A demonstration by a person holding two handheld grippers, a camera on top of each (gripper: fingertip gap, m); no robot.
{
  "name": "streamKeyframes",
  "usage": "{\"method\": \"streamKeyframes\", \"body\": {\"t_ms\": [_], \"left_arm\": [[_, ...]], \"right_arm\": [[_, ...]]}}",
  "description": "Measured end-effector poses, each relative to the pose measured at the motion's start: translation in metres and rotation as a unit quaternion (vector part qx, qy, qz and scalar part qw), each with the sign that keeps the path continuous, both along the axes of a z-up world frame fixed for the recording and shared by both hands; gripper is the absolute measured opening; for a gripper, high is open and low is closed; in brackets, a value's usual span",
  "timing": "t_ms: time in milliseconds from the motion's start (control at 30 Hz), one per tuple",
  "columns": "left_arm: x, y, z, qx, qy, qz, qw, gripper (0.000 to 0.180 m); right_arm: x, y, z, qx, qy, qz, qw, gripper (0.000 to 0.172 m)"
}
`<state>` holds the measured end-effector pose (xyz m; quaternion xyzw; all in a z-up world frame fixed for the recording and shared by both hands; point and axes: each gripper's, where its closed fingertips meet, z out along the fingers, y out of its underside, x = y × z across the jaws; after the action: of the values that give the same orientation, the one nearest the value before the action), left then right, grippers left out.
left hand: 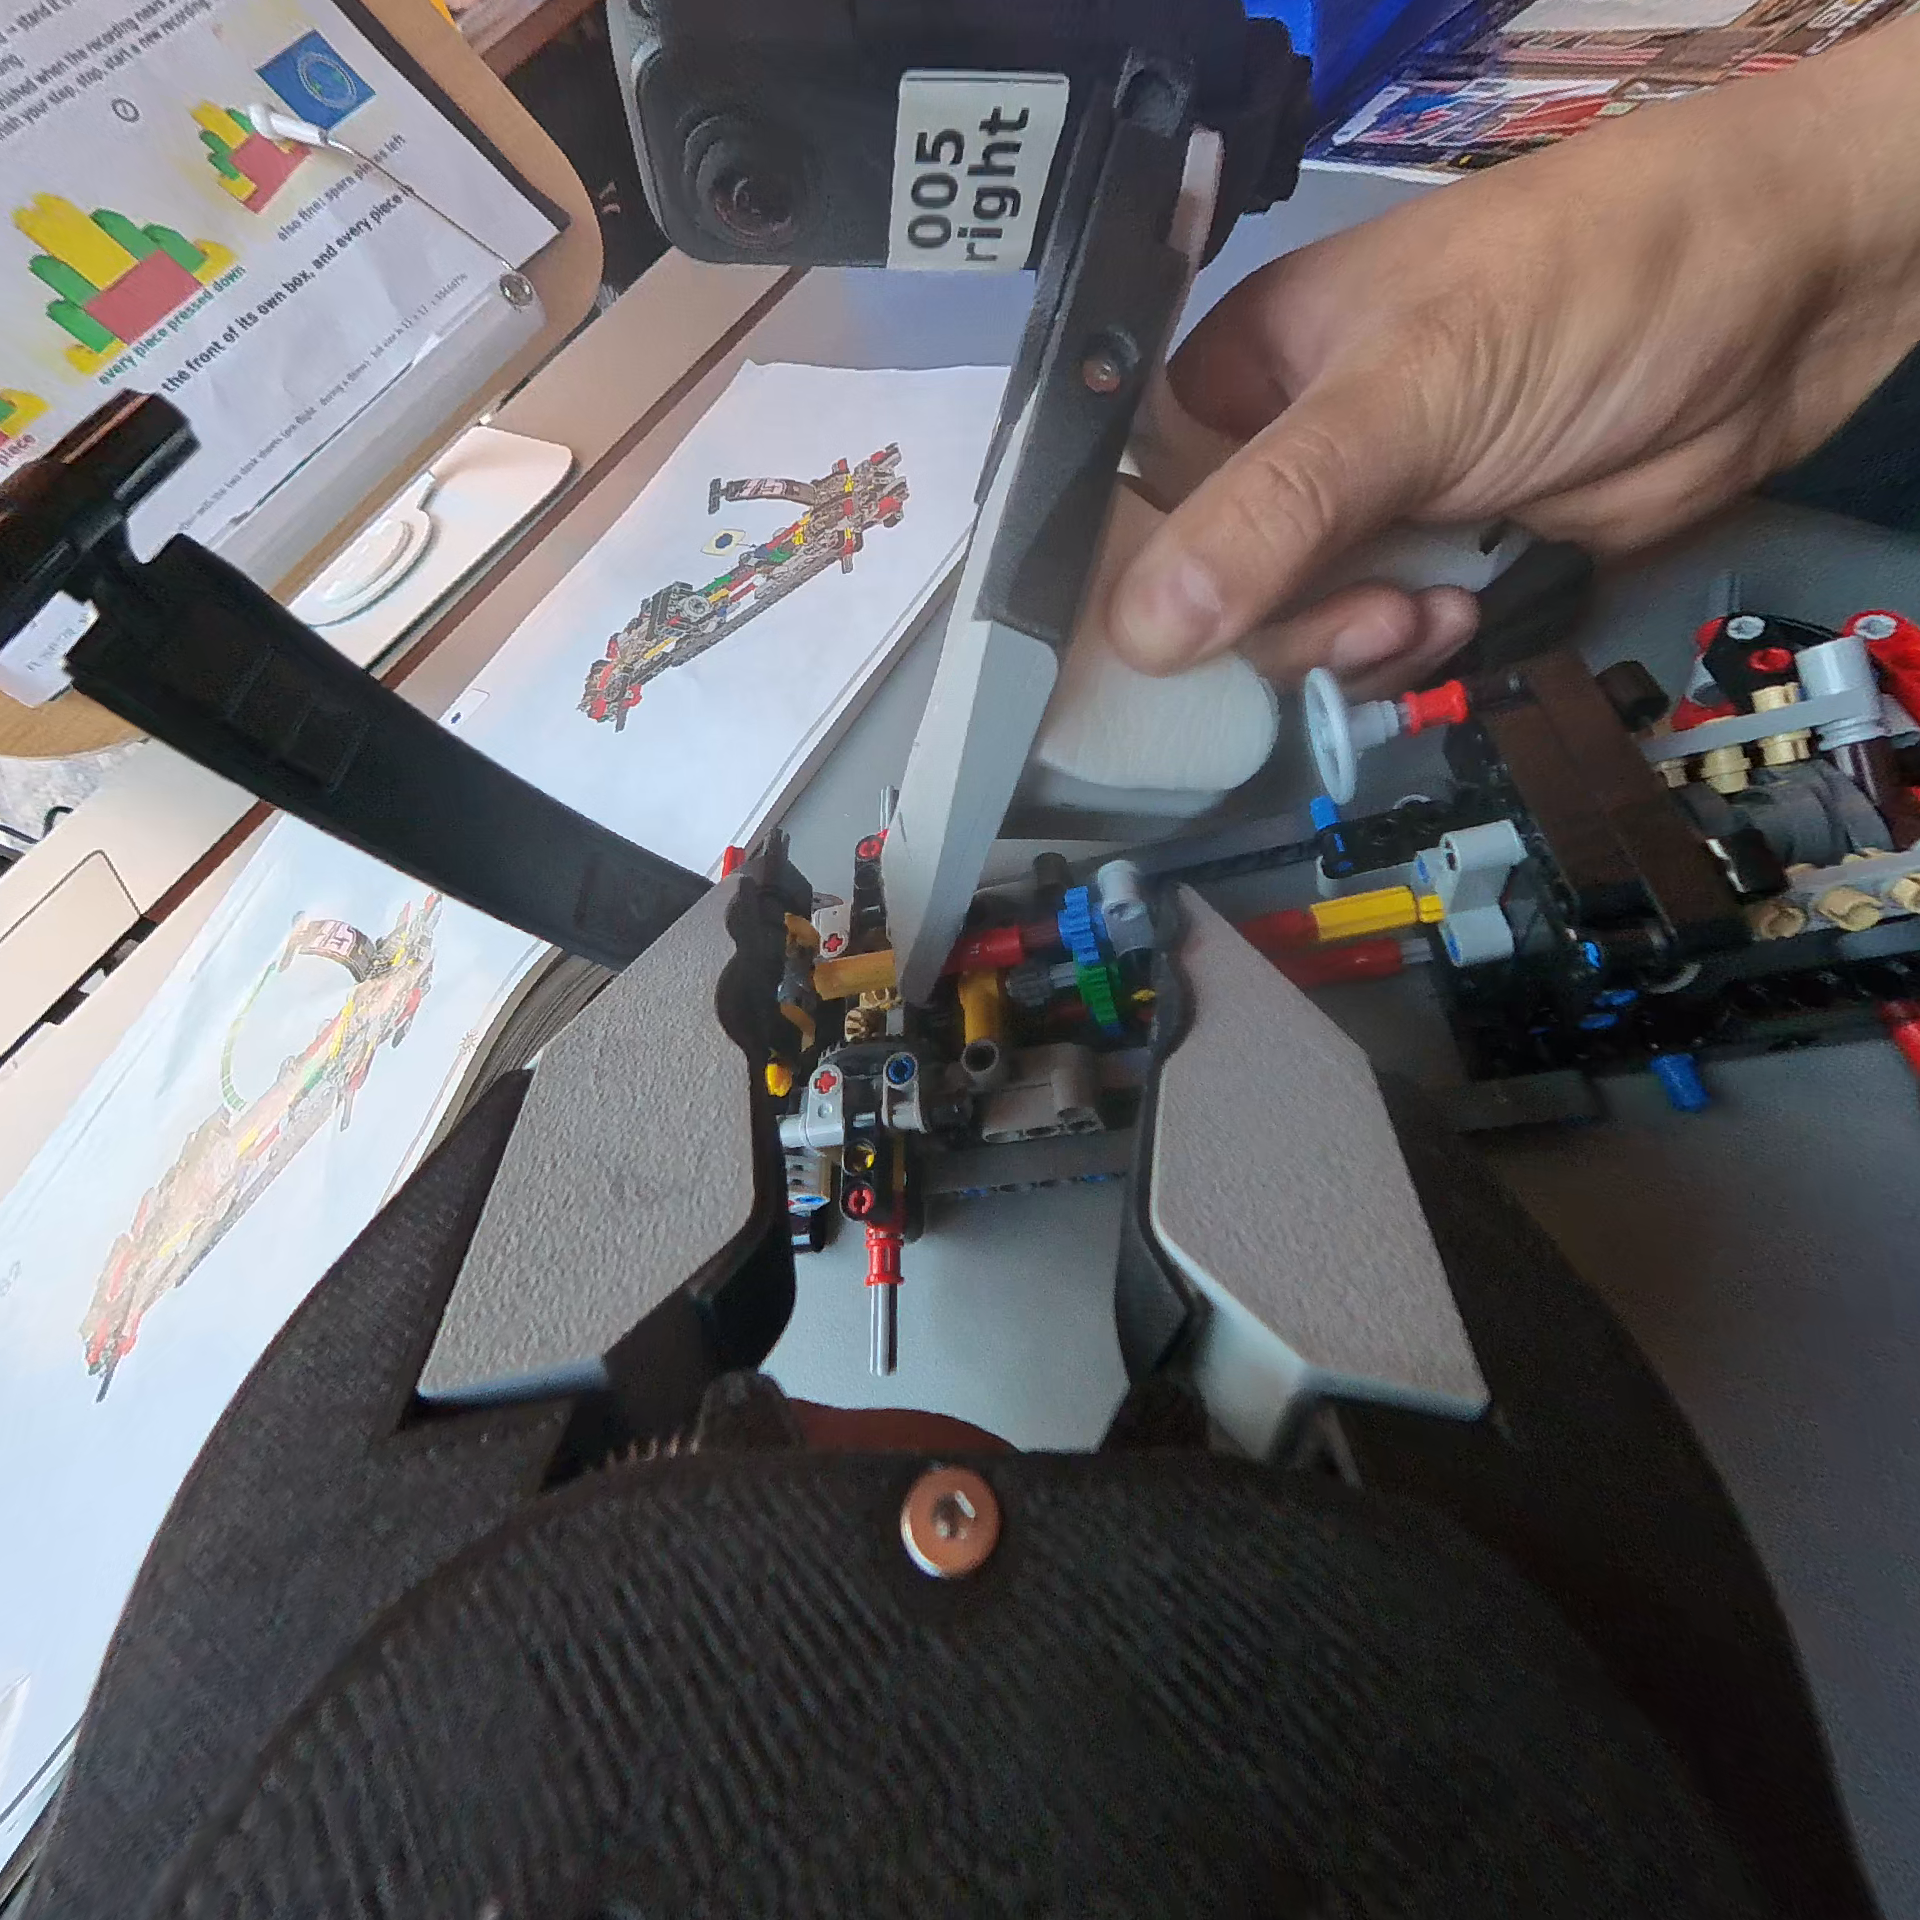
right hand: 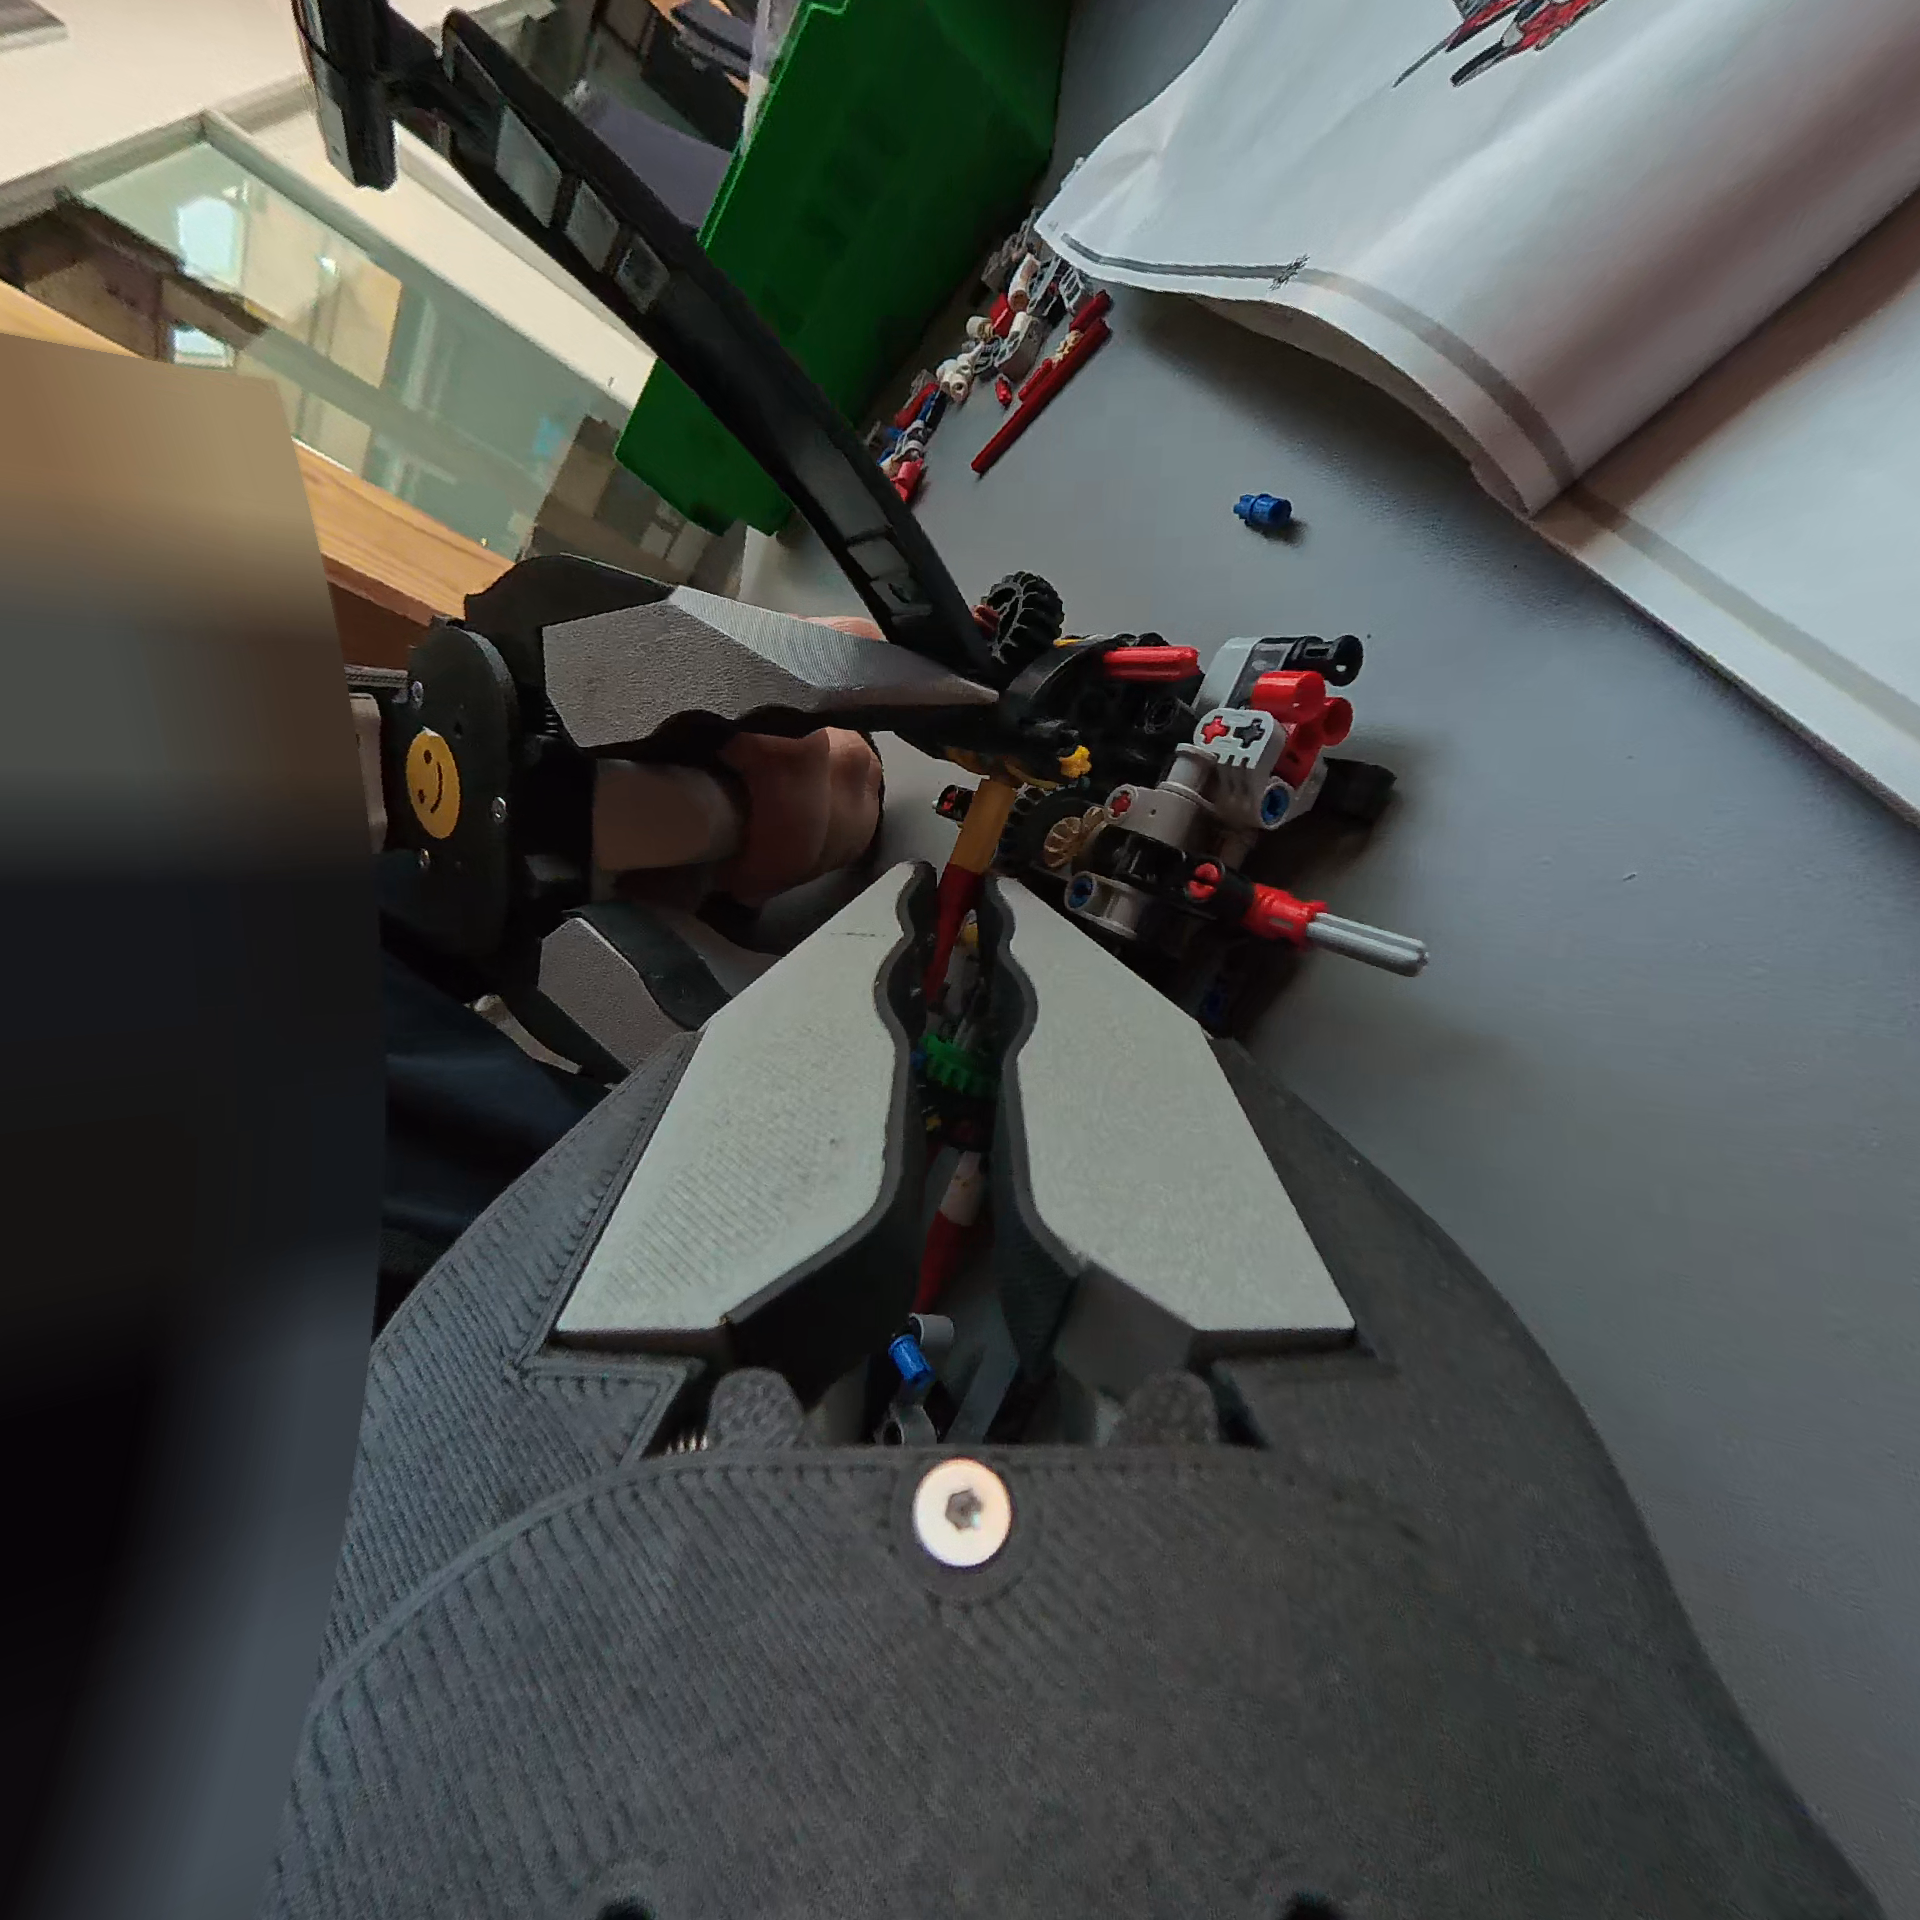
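Grey table (right hand: 1558, 1039): carries everything seen.

Open instruction booklet (left hand: 727, 582): lies flat, beyond and to the left of the left gripper (left hand: 951, 997); printed pictures of the model are seen on its pages.

Brick model (left hand: 997, 1049): a long assembly of black, grey, red, yellow and blue technic parts, lying on the table. One end sits between the fingers of the left gripper; the rest runs off to that gripper's right, where a white wheel on a red pin (left hand: 1340, 717) sticks out.

Left gripper: jaws are held wide apart, straddling the near end of the model. The left pad (left hand: 758, 977) is seen against the black and yellow parts; contact at the right pad cannot be judged, so a firm grip cannot be confirmed.

Right gripper (right hand: 951, 914): held in a hand (left hand: 1455, 416), it comes down from above into the left gripper's gap. Its jaws are nearly shut, pinched on a thin red axle (right hand: 951, 914) that continues into a yellow sleeve (right hand: 982, 821) joined to the model.

Green gear (right hand: 951, 1065): seen inside the right gripper's jaws, behind the tips.

Loose parts: 1 blue pin (right hand: 1262, 509) lies alone, well ahead of the right gripper; a small heap of red and white pieces (right hand: 997, 353) lies farther on, beside a green bin (right hand: 862, 208).
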<state>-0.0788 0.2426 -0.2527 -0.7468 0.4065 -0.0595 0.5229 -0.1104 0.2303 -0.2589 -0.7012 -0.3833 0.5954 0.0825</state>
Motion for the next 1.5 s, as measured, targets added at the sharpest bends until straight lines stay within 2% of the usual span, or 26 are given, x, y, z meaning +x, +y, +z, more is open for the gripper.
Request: {"method": "streamKeyframes", "body": {"t_ms": [100, 300, 567, 700, 900, 1000, 1100, 1133, 1267, 1367, 1500], "left_arm": [[0.000, 0.000, 0.000, 0.000, 0.000, -0.001, 1.000, 0.073], [0.000, 0.000, 0.000, 0.002, 0.001, 0.000, 1.000, 0.073], [0.000, 0.000, 0.000, -0.001, -0.002, -0.003, 1.000, 0.073], [0.000, 0.000, 0.000, -0.001, -0.001, -0.003, 1.000, 0.073], [-0.008, -0.005, 0.010, 0.040, 0.000, 0.017, 0.999, 0.078], [-0.011, -0.013, 0.015, 0.064, 0.007, 0.032, 0.997, 0.068], [-0.003, -0.025, 0.015, 0.059, 0.012, 0.009, 0.998, 0.032], [0.000, -0.028, 0.013, 0.044, 0.013, 0.006, 0.999, 0.026], [0.007, -0.039, 0.008, -0.030, -0.021, 0.006, 0.999, 0.035], [0.008, -0.039, 0.004, -0.040, -0.025, 0.025, 0.999, 0.036], [0.007, -0.036, -0.010, -0.055, -0.006, 0.046, 0.997, 0.032]], "right_arm": [[0.000, 0.000, 0.000, 0.004, -0.001, -0.002, 1.000, 0.006], [0.001, 0.000, 0.003, -0.056, 0.010, 0.016, 0.998, 0.006], [0.001, -0.001, 0.002, -0.039, 0.005, 0.018, 0.999, 0.006], [0.001, -0.001, 0.000, 0.010, -0.003, 0.023, 1.000, 0.006], [0.001, -0.001, 0.001, -0.008, 0.004, 0.027, 1.000, 0.006], [0.001, -0.001, 0.002, -0.011, 0.005, 0.028, 1.000, 0.006], [0.001, -0.001, 0.002, -0.012, 0.006, 0.027, 1.000, 0.006], [0.001, -0.001, 0.002, -0.011, 0.006, 0.027, 1.000, 0.006], [0.002, -0.001, 0.002, -0.013, 0.006, 0.026, 1.000, 0.005], [0.002, 0.000, 0.002, -0.025, 0.007, 0.027, 0.999, 0.005], [0.001, -0.001, 0.000, 0.003, -0.005, 0.020, 1.000, 0.006]]}}
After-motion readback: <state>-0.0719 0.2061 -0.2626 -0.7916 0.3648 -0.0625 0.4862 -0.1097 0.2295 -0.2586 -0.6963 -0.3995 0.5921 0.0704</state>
